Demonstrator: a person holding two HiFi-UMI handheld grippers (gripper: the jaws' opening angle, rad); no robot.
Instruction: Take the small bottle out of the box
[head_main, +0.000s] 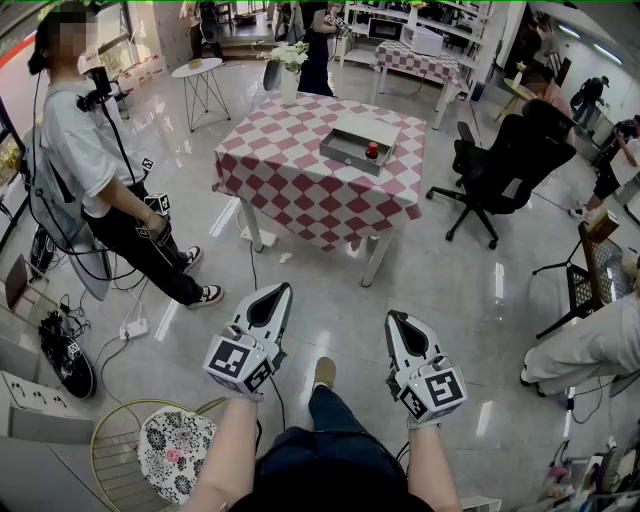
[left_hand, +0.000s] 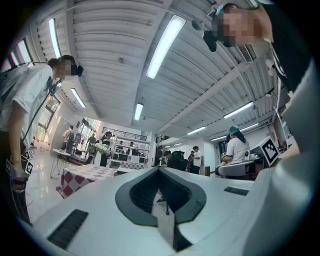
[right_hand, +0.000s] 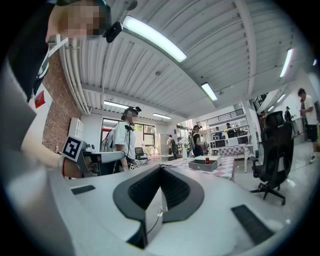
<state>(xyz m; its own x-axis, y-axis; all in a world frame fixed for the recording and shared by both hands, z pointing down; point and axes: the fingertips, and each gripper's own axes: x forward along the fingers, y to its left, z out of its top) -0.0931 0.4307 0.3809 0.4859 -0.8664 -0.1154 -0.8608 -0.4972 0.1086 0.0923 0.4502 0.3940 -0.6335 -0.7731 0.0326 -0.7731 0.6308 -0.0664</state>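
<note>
2 sets of jaws closed, empty, left gripper (head_main: 280, 291), right gripper (head_main: 393, 318), small bottle (head_main: 372, 150) in box (head_main: 341, 153)

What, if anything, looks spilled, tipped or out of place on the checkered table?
Nothing stands out: the open box sits flat on the checkered table, with the small bottle seemingly upright inside it.

Left gripper (head_main: 278, 296): white pointed shell, dark grey teardrop recess on top.
Right gripper (head_main: 394, 322): same white shell, same dark recess.
Left cube (head_main: 238, 362): white, black square markers.
Right cube (head_main: 432, 390): the same.
Trousers (head_main: 325, 455): dark blue, perhaps denim.
Shoe (head_main: 324, 372): tan.
Cable (head_main: 280, 405): thin, black, beside left cube.
</note>
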